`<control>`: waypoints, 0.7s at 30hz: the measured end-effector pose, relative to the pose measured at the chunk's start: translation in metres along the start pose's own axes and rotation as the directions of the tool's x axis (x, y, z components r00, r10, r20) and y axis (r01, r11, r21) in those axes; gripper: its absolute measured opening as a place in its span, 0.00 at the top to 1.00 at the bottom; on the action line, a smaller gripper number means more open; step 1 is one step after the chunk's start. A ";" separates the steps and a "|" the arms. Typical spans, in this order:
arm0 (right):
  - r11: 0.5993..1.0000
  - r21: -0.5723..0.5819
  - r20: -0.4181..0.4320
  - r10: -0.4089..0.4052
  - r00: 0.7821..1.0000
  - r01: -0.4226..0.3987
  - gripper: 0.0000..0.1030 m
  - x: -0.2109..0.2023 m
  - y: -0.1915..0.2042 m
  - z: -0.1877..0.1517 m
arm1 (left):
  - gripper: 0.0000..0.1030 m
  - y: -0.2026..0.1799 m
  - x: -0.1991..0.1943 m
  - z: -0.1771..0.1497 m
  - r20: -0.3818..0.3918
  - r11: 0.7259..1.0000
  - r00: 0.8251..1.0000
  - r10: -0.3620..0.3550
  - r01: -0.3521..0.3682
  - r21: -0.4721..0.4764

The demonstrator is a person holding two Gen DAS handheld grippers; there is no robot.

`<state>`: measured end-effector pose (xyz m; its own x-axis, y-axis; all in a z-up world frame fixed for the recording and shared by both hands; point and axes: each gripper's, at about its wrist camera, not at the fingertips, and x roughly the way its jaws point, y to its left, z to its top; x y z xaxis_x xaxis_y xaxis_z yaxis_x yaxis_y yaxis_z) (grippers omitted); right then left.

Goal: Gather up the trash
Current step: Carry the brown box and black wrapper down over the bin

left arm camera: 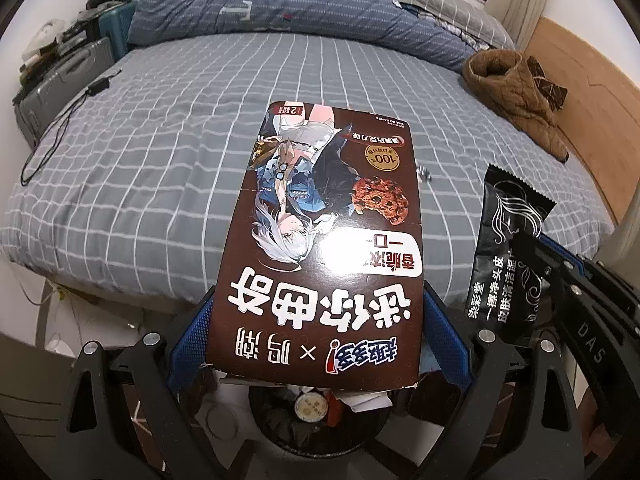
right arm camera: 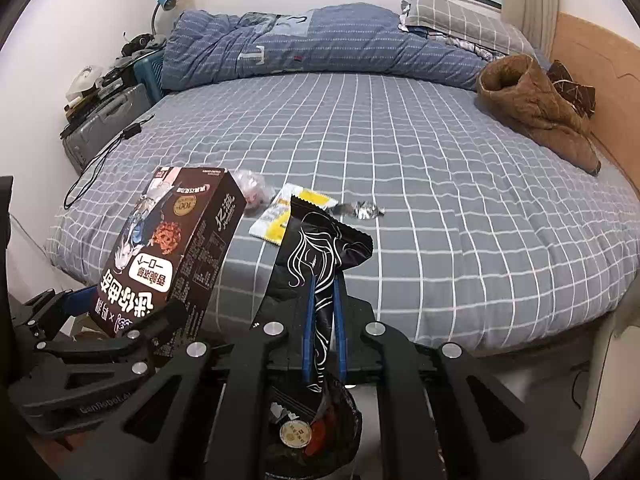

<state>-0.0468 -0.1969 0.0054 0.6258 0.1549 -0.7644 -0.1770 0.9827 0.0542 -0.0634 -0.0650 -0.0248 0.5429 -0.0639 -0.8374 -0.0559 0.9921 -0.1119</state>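
My left gripper (left arm camera: 316,308) is shut on a brown cookie box (left arm camera: 320,240) with an anime figure, held above a black trash bin (left arm camera: 320,420). The box also shows in the right wrist view (right arm camera: 168,248). My right gripper (right arm camera: 323,312) is shut on a black wrapper (right arm camera: 320,256) with white line art, above the same bin (right arm camera: 316,432). The wrapper shows at the right of the left wrist view (left arm camera: 508,256). On the bed lie a white and yellow sachet (right arm camera: 290,216), a silver foil wrapper (right arm camera: 362,210) and a pinkish crumpled wrapper (right arm camera: 252,186).
The bed (right arm camera: 440,184) has a grey checked sheet and a blue duvet (right arm camera: 320,40) at the far end. A brown garment (right arm camera: 536,108) lies at the right by the wooden headboard (right arm camera: 600,92). A black cable (right arm camera: 100,164) and a suitcase (right arm camera: 104,124) sit at the left.
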 end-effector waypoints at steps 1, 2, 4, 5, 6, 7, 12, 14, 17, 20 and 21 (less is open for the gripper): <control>1.000 -0.001 -0.002 0.001 1.000 -0.001 0.92 -0.001 0.001 -0.003 | 0.12 0.000 0.000 -0.003 -0.003 1.000 1.000 0.001 -0.001 -0.001; 1.000 -0.002 -0.004 0.001 1.000 -0.001 0.92 -0.002 0.002 -0.006 | 0.12 0.001 -0.001 -0.007 -0.007 1.000 1.000 0.002 -0.002 -0.003; 1.000 -0.004 -0.010 0.003 1.000 -0.003 0.92 -0.004 0.004 -0.014 | 0.12 0.003 -0.002 -0.016 -0.018 1.000 1.000 -0.001 0.000 -0.011; 1.000 -0.004 -0.013 0.004 1.000 -0.004 0.92 -0.004 0.005 -0.017 | 0.12 0.003 -0.002 -0.019 -0.021 1.000 1.000 0.000 0.000 -0.012; 1.000 -0.004 -0.017 0.006 1.000 -0.006 0.92 -0.005 0.006 -0.019 | 0.12 0.003 -0.002 -0.024 -0.027 1.000 1.000 0.001 -0.001 -0.011; 1.000 -0.002 -0.022 0.009 1.000 -0.009 0.92 -0.005 0.007 -0.023 | 0.12 0.004 -0.002 -0.027 -0.033 1.000 0.999 0.000 -0.001 -0.011; 1.000 0.005 -0.031 0.013 0.999 -0.013 0.92 -0.013 0.006 -0.036 | 0.12 0.008 -0.004 -0.047 -0.064 1.000 0.998 -0.005 0.003 -0.027; 1.000 0.009 -0.033 0.019 0.999 -0.018 0.92 -0.018 0.004 -0.041 | 0.12 0.010 -0.006 -0.053 -0.072 0.999 0.997 -0.012 0.009 -0.034; 1.000 0.013 -0.035 0.023 0.999 -0.023 0.92 -0.024 0.003 -0.050 | 0.12 0.010 -0.012 -0.061 -0.077 0.999 0.997 -0.019 0.016 -0.037; 0.999 0.021 -0.052 0.035 0.998 -0.034 0.92 -0.027 0.004 -0.060 | 0.12 0.010 -0.018 -0.069 -0.071 1.000 0.997 -0.006 0.004 -0.028; 0.999 0.021 -0.056 0.038 0.998 -0.036 0.92 -0.027 0.005 -0.064 | 0.12 0.010 -0.019 -0.073 -0.075 1.000 0.997 -0.004 0.002 -0.028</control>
<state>-0.1127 -0.2022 -0.0147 0.5751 0.1858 -0.7967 -0.1837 0.9783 0.0956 -0.1358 -0.0616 -0.0493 0.4788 -0.0760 -0.8746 -0.0780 0.9886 -0.1286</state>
